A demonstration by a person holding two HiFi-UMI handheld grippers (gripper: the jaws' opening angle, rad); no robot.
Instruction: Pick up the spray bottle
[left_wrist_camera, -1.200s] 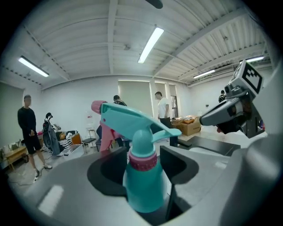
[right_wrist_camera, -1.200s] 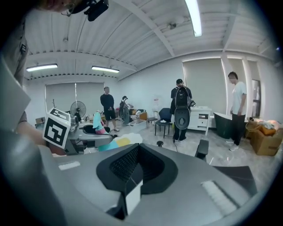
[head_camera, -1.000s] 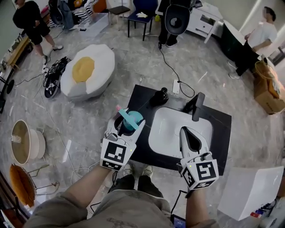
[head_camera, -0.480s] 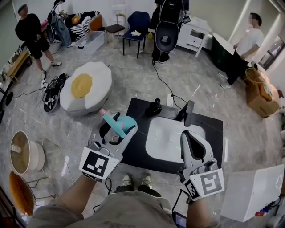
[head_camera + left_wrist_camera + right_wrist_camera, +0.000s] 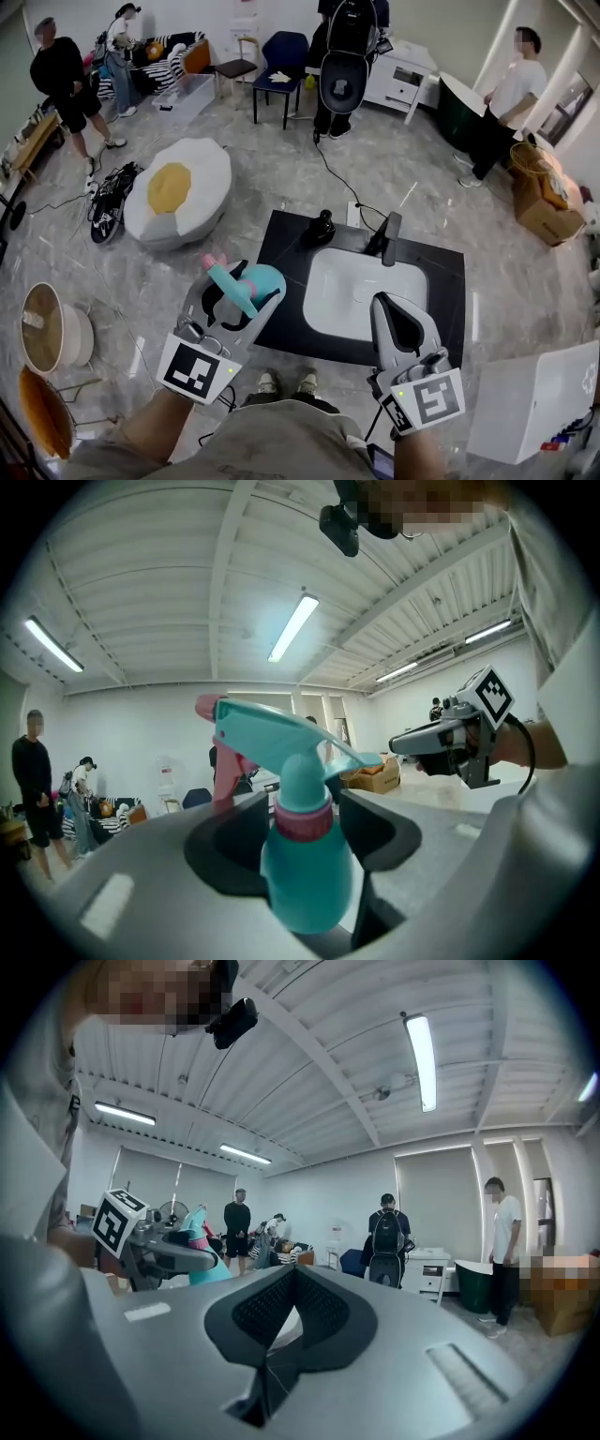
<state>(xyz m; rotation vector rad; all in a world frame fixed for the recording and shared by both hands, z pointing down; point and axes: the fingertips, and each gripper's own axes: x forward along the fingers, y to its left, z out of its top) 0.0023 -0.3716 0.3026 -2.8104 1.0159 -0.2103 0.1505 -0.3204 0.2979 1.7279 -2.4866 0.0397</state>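
Observation:
A teal spray bottle [image 5: 253, 282] with a teal trigger head and pink nozzle is held up in the air, left of the black counter. My left gripper [image 5: 246, 298] is shut on the spray bottle's body, seen close in the left gripper view as the spray bottle [image 5: 305, 855] between the jaws, head pointing up and left. My right gripper [image 5: 394, 319] hovers over the front of the white basin, jaws together with nothing between them; the right gripper [image 5: 281, 1335] shows the same. The left gripper [image 5: 155, 1246] with the bottle appears in the right gripper view.
A black counter [image 5: 281, 281] holds a white basin [image 5: 361, 291], a black tap [image 5: 386, 239] and a black dispenser [image 5: 319, 228]. A white and yellow beanbag [image 5: 178, 187] lies on the floor at left. A white box [image 5: 530, 403] stands at right. Several people stand around the room.
My left gripper has lifted the spray bottle off the counter and drawn it left and toward me. The right gripper has stayed shut over the basin's front.

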